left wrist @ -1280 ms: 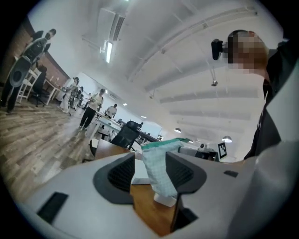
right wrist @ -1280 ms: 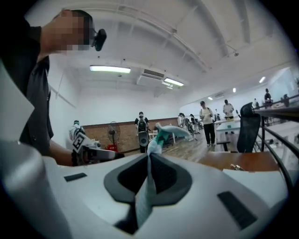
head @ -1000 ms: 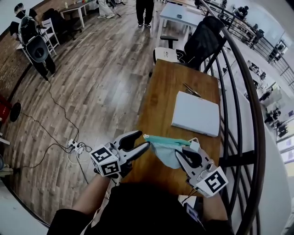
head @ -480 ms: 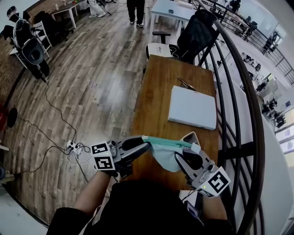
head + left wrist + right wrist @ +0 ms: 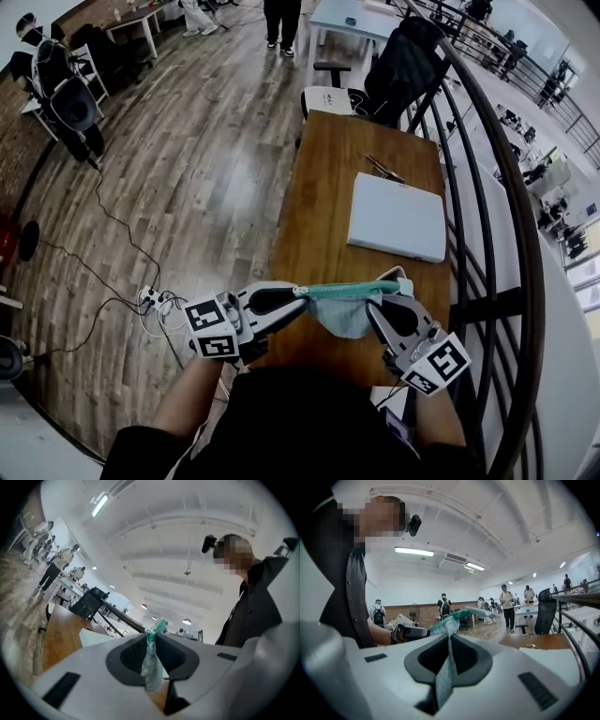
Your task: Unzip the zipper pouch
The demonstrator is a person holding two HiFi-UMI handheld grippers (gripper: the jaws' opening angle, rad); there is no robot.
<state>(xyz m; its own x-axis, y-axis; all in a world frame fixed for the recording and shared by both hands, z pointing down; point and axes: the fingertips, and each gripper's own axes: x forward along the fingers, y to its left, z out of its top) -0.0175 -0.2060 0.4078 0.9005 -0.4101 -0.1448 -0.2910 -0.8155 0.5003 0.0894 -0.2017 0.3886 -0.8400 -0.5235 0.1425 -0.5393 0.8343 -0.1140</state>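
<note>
Zipper pouch [image 5: 345, 305], teal, hangs stretched level over the near end of the wooden table [image 5: 328, 206] in the head view. The left gripper [image 5: 298, 298] is at its 9 o'clock end and the right gripper [image 5: 389, 298] at its 3 o'clock end. Only the gripper views show the grips. The left jaws, just now closing, pinch a thin fold of fabric. The right jaws are pressed nearly together on the other end.
</note>
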